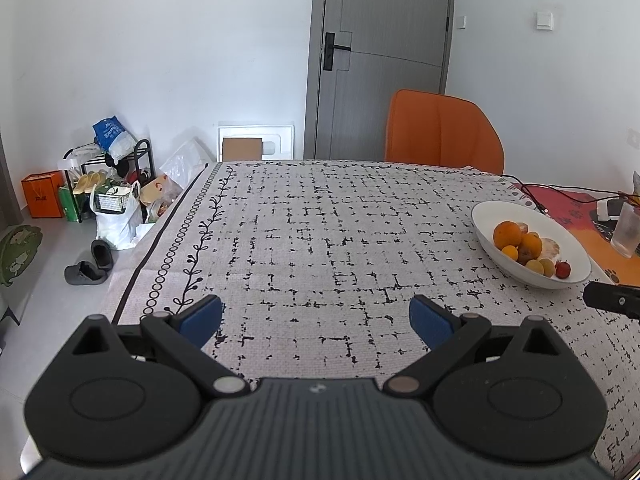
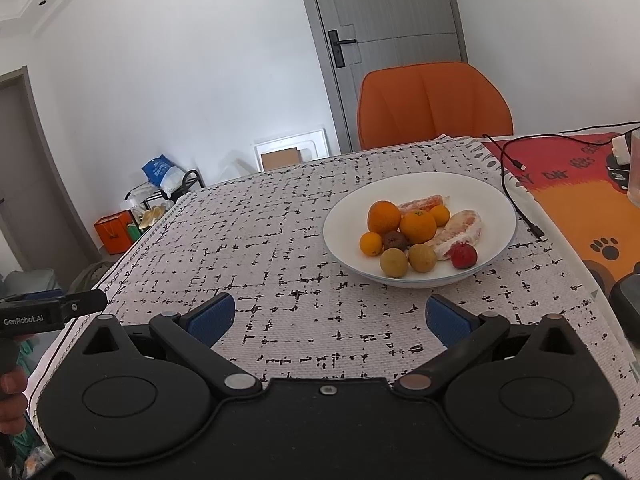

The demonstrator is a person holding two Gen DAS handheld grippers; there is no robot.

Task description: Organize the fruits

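Observation:
A white bowl (image 2: pixel 496 208) (image 1: pixel 486 216) holds several fruits: two oranges (image 2: pixel 418 226) (image 1: pixel 507 234), small mandarins (image 2: pixel 371 243), two yellow-brown fruits (image 2: pixel 394 263), a dark fruit (image 2: pixel 395 240), a small red fruit (image 2: pixel 464 255) (image 1: pixel 563 268) and peeled pomelo pieces (image 2: pixel 460 232). My right gripper (image 2: pixel 330 318) is open over the tablecloth, just in front of the bowl, with nothing between its blue pads. My left gripper (image 1: pixel 316 318) is open over bare cloth, left of the bowl, and holds nothing.
The patterned tablecloth (image 1: pixel 320 232) covers the table; its left edge drops to the floor. An orange chair (image 2: pixel 434 104) stands at the far side. A black cable (image 2: pixel 516 196), a red-orange mat (image 2: pixel 580 200) and a glass (image 1: pixel 626 232) lie right of the bowl.

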